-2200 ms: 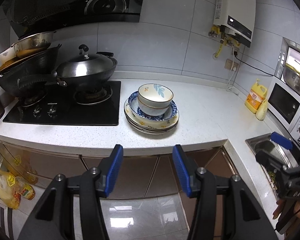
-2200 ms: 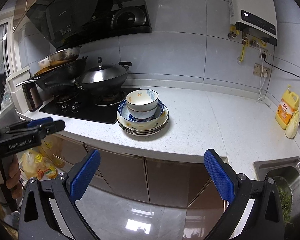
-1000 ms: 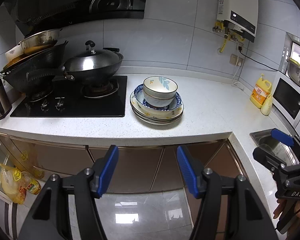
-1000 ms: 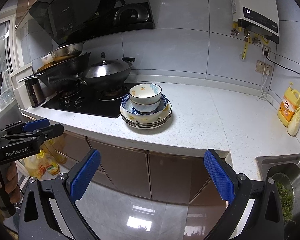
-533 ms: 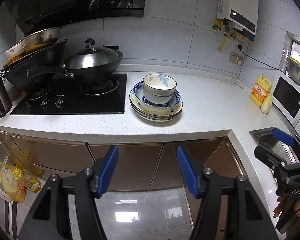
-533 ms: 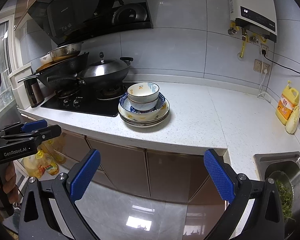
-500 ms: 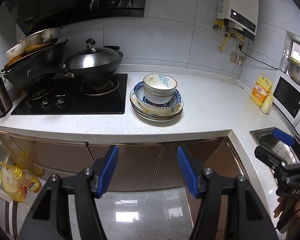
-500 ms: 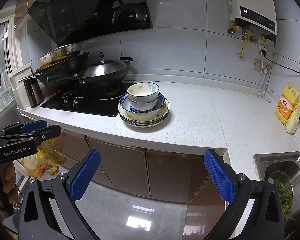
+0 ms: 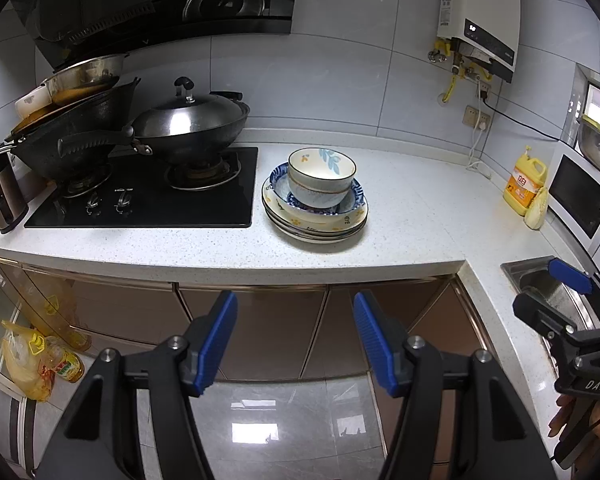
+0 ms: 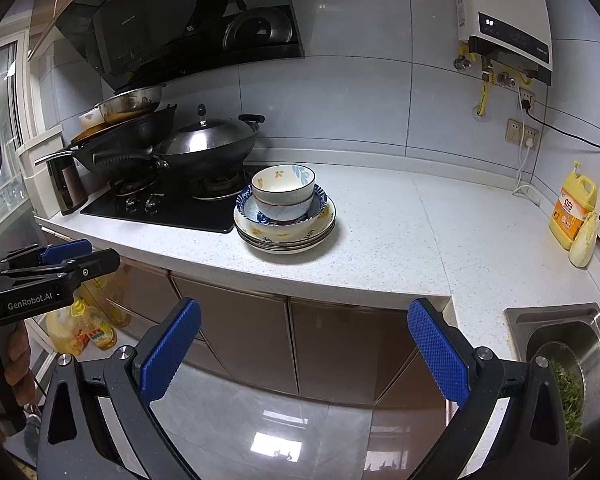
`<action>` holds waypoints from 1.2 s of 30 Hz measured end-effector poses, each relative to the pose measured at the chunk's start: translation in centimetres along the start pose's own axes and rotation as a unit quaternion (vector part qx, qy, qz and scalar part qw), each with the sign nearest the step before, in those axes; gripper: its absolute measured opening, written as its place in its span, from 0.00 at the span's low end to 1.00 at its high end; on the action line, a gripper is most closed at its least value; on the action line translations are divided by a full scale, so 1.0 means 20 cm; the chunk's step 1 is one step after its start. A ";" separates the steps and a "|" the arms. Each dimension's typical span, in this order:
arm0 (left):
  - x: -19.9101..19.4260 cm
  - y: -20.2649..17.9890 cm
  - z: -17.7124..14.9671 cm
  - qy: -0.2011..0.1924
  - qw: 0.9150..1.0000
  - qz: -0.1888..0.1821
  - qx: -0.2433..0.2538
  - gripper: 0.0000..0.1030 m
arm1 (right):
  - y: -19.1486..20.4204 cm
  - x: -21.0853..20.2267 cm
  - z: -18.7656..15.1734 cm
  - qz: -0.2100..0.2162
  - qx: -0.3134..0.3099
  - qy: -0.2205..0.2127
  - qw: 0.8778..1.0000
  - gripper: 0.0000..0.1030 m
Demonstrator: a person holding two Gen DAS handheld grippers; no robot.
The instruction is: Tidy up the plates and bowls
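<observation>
Item: bowls [image 9: 321,176] nested atop stacked plates [image 9: 314,222] on desk [image 9: 400,216], seemingly already organized. Left gripper [image 9: 294,340] and right gripper [image 10: 304,352]: jaws wide, empty, well apart from stack.

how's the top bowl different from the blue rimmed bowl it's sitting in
The top bowl is narrower and taller; the blue-rimmed bowl is wider and shallower. The top bowl has a cream inside with leaf motifs; the blue-rimmed bowl has a dense blue band. Both sit upright on the plates.
</observation>
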State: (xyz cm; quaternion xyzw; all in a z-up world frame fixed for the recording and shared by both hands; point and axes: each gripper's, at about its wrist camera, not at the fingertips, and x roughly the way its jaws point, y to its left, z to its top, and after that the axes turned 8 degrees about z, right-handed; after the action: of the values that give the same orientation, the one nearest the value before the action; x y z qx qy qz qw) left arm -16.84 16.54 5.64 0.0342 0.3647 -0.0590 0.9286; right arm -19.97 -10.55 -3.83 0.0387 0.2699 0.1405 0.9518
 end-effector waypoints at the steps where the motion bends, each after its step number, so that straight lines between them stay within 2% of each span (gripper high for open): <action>1: 0.00 0.00 0.00 0.000 1.000 -0.001 -0.001 0.58 | 0.00 0.00 0.00 0.000 0.000 0.000 1.000 0.99; 17: -0.03 -0.05 0.02 -0.003 1.000 -0.002 0.007 0.58 | -0.06 -0.05 0.00 -0.003 0.009 -0.008 1.000 0.99; 22: -0.05 -0.05 0.01 -0.023 1.000 0.009 0.012 0.58 | -0.08 -0.07 0.00 -0.003 0.013 -0.022 1.000 0.99; 27: -0.03 0.01 0.02 -0.044 0.999 0.014 -0.003 0.58 | -0.09 -0.07 -0.01 -0.005 0.015 -0.036 0.999 0.99; 36: -0.01 0.15 -0.01 -0.039 0.998 0.047 0.001 0.58 | -0.13 -0.02 -0.04 -0.016 0.024 -0.019 0.999 0.99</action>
State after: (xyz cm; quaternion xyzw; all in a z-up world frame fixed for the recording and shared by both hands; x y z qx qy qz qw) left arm -16.71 19.59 5.62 0.0499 0.3263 -0.0168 0.9438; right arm -20.02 -13.19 -4.70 0.0599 0.2560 0.1177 0.9576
